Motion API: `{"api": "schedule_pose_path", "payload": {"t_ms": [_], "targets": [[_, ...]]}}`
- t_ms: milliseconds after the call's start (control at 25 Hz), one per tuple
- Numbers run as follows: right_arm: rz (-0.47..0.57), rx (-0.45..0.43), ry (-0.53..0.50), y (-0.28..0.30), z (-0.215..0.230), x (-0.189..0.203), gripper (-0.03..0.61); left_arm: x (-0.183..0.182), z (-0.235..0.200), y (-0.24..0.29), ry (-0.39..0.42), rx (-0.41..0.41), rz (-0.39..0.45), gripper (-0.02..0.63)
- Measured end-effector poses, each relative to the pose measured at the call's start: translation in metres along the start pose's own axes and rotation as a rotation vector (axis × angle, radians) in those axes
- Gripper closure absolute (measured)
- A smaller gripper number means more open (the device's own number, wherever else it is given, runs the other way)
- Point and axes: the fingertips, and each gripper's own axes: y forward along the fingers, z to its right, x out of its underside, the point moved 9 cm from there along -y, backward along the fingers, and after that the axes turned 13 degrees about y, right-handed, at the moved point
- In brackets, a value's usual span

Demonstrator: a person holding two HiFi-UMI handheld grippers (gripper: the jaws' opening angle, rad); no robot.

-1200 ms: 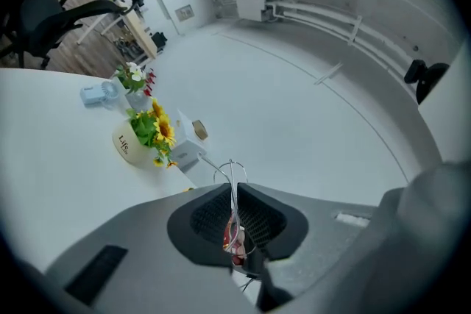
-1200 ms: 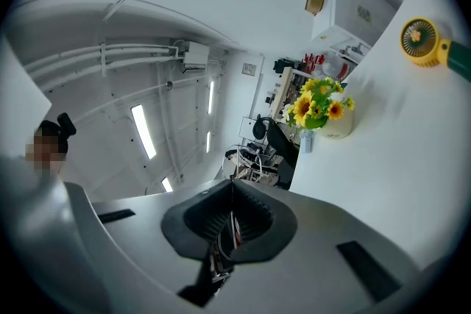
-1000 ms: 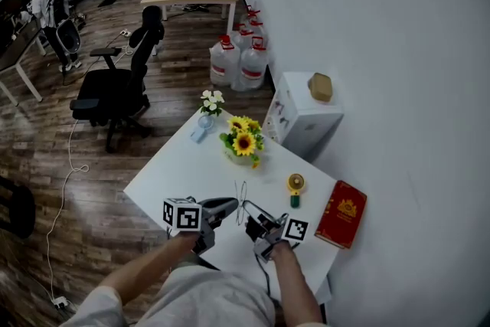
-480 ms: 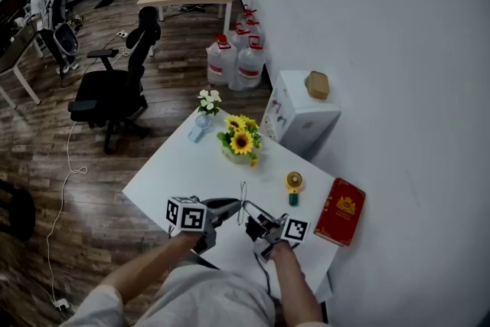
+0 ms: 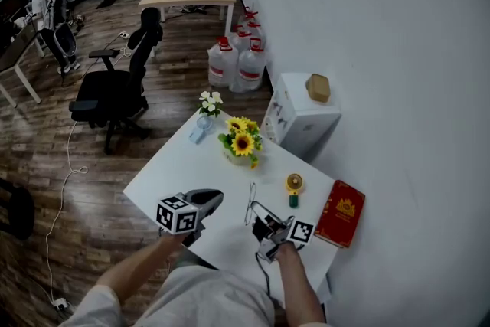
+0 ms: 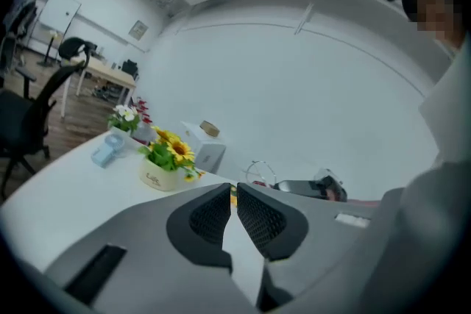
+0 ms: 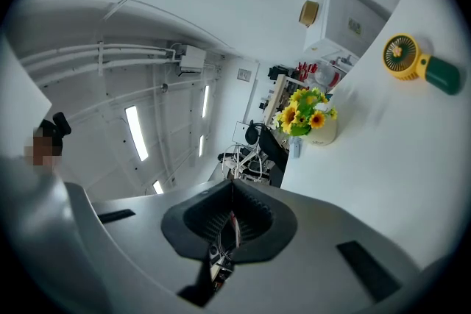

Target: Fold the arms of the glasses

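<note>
The glasses [image 5: 250, 203] are held upright over the white table [image 5: 180, 165], pinched by a thin part of the frame in the right gripper [image 5: 258, 217], whose jaws are pressed together on it. That gripper is held level and pointed up-left in the head view. The left gripper [image 5: 217, 197] is set near the lenses without touching them. It is tipped slightly downward, and its jaws are all but closed with nothing between them.

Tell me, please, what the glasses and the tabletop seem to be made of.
The glasses: thin wire frame, probably metal, showing only as fine lines. The tabletop: smooth matte white with no grain, likely laminate or painted board.
</note>
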Motion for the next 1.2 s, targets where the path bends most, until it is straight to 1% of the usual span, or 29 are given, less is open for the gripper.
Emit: {"api": "schedule_pose_path", "payload": {"t_ms": [40, 120, 360, 520, 640, 760, 1120, 1160, 1200], "targets": [[0.002, 0.004, -0.003, -0.001, 0.000, -0.001, 0.571, 0.000, -0.005, -0.004, 0.032, -0.040, -0.007, 0.591], [0.006, 0.006, -0.007, -0.003, 0.000, -0.002, 0.571, 0.000, -0.015, -0.011, 0.074, -0.093, -0.020, 0.591], [0.025, 0.027, -0.010, -0.009, 0.004, -0.003, 0.571, 0.005, -0.038, -0.027, 0.137, -0.195, -0.030, 0.603], [0.029, 0.057, -0.003, -0.014, 0.008, -0.004, 0.571, 0.009, -0.045, -0.034, 0.189, -0.261, -0.054, 0.604], [0.025, 0.068, -0.032, -0.015, 0.010, -0.008, 0.571, 0.008, -0.049, -0.038, 0.191, -0.281, -0.050, 0.604], [0.025, 0.062, -0.040, -0.016, 0.010, -0.009, 0.571, 0.010, -0.050, -0.041, 0.188, -0.292, -0.049, 0.606], [0.022, 0.074, -0.058, -0.020, 0.015, -0.012, 0.571, 0.019, -0.048, -0.038, 0.164, -0.299, -0.057, 0.606], [0.023, 0.082, -0.055, -0.020, 0.016, -0.011, 0.571, 0.022, -0.048, -0.037, 0.160, -0.300, -0.062, 0.606], [0.030, 0.112, -0.035, -0.022, 0.017, -0.010, 0.571, 0.025, -0.048, -0.038, 0.157, -0.299, -0.066, 0.606]]}}
